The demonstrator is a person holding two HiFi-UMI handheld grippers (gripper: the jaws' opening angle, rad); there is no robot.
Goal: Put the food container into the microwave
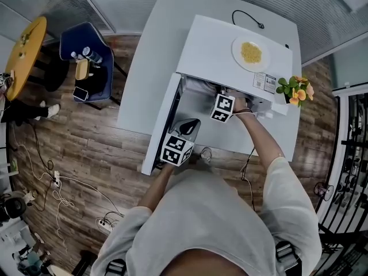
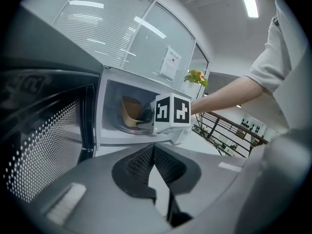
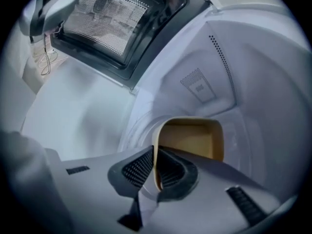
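My right tongs (image 3: 154,161) pinch the food container (image 3: 192,140) by its rim, carrying it inside the microwave (image 3: 229,67), probably onto the turntable. The left tongs (image 2: 153,150), pressed together and empty, hang at seven o'clock beside the open door (image 2: 48,130), clear of the opening.

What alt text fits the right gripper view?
The right claw is shut on the near wall of a tan container, holding it inside the white microwave. The door, with a dotted window, stands open at upper left.
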